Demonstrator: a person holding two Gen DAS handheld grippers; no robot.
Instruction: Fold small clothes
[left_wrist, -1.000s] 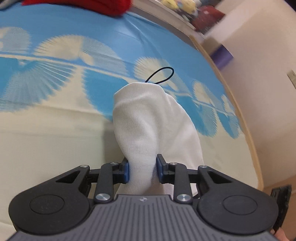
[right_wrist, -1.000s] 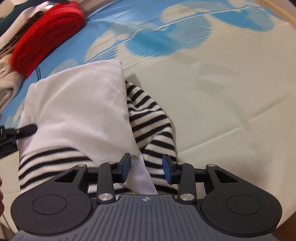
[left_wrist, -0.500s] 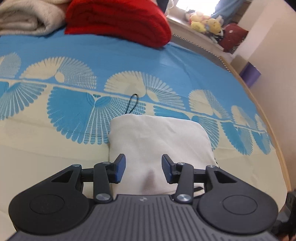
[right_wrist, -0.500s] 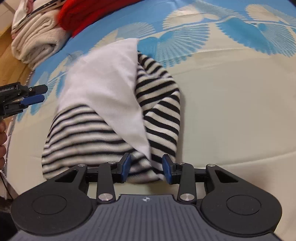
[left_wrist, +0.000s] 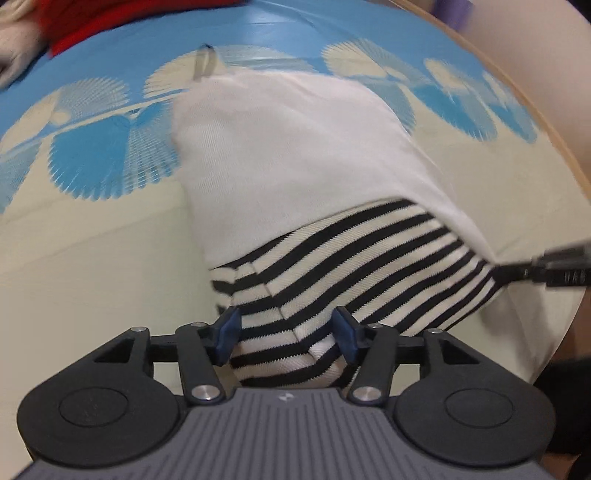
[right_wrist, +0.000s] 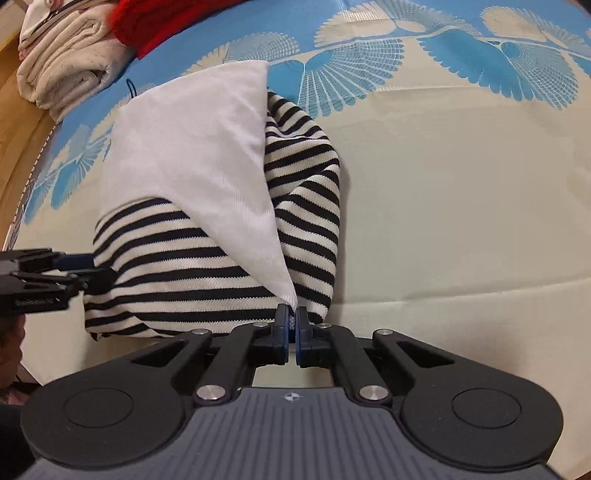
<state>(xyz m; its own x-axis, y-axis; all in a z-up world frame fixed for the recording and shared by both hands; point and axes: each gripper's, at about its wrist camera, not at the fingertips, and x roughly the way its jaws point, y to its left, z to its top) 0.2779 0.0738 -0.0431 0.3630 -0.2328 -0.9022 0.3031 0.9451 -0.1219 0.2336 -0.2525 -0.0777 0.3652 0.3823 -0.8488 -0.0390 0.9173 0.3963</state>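
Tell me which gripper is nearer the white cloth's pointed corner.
Right. The right gripper is shut on the white cloth at that corner; the left gripper, jaws opening, straddles the striped garment at its other end.

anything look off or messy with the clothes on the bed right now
Slightly. The white cloth lies askew over the striped garment, its corner drawn to a point where the right gripper pinches it. The stripes bunch into uneven creases on the far side. A thin black loop pokes out beside the white cloth. Nothing looks torn or spilled.
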